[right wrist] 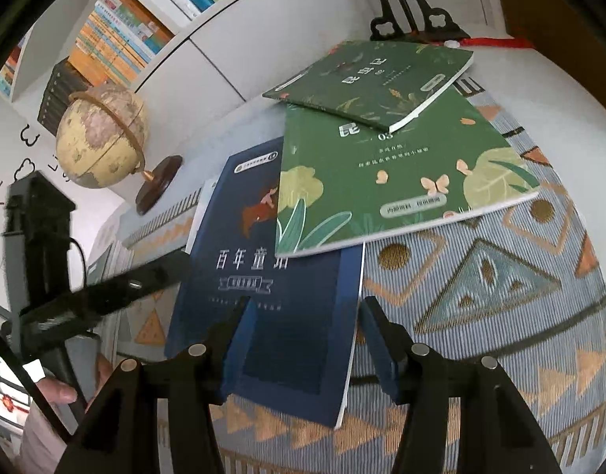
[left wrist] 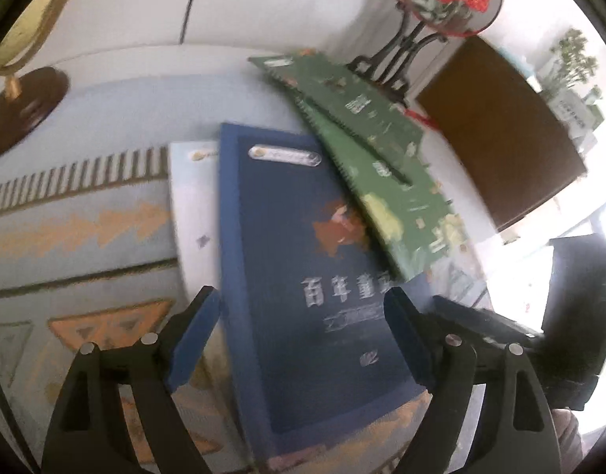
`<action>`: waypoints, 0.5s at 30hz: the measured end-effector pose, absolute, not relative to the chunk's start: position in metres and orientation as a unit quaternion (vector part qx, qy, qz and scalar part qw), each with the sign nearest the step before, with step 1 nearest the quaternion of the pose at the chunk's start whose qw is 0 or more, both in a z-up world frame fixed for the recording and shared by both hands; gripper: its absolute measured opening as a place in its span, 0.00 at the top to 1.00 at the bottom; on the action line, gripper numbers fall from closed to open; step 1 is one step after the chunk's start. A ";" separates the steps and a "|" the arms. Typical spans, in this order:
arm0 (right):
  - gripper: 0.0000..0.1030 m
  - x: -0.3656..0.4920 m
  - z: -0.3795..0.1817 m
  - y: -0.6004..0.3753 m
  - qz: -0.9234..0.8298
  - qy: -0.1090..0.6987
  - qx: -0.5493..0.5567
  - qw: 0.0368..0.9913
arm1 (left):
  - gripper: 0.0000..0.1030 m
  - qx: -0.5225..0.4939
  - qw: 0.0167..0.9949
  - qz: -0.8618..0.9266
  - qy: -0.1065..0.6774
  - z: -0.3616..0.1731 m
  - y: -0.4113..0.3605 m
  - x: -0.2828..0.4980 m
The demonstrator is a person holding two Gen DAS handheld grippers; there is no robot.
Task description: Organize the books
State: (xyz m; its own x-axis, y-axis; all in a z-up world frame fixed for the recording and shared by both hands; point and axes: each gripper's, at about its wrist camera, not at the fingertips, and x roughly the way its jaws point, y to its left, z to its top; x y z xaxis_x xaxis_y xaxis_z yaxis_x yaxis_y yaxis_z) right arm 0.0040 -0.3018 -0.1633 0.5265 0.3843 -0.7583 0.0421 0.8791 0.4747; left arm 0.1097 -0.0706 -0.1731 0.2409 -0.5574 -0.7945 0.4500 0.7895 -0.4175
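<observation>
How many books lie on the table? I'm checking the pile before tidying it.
4: a dark green book on top, on a larger green book, which overlaps a navy book lying on a white book. Others may hide beneath.

You are working over a patterned cloth [right wrist: 500, 276] beside a white shelf [right wrist: 208, 35]; a globe [right wrist: 101, 134] is standing near, daylight glaring in.

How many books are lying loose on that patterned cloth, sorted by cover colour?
Green books: 2, small one overlapping the large one
Blue book: 1
Pale book: 1, mostly hidden under the blue book
Total: 4
</observation>
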 end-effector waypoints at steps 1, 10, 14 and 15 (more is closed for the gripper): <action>0.46 0.006 -0.164 -0.302 0.101 0.476 0.222 0.845 | 0.13 -0.051 0.785 -0.319 0.529 -0.174 -0.073 0.111; 0.27 0.000 -0.162 -0.288 0.131 0.482 0.186 0.846 | 0.11 -0.023 0.778 -0.320 0.540 -0.174 -0.076 0.078; 0.26 -0.027 -0.162 -0.283 0.154 0.499 0.186 0.832 | 0.11 -0.021 0.768 -0.313 0.559 -0.172 -0.062 0.033; 0.26 -0.033 -0.162 -0.282 0.157 0.504 0.189 0.828 | 0.11 -0.021 0.765 -0.311 0.564 -0.172 -0.058 0.023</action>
State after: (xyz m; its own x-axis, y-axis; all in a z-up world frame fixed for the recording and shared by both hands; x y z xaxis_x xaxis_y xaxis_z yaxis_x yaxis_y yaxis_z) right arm -0.0333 -0.2819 -0.1617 0.4425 0.4515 -0.7748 -0.0697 0.8787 0.4723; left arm 0.0232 -0.0580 -0.1723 0.1714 -0.4995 -0.8492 0.4510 0.8061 -0.3831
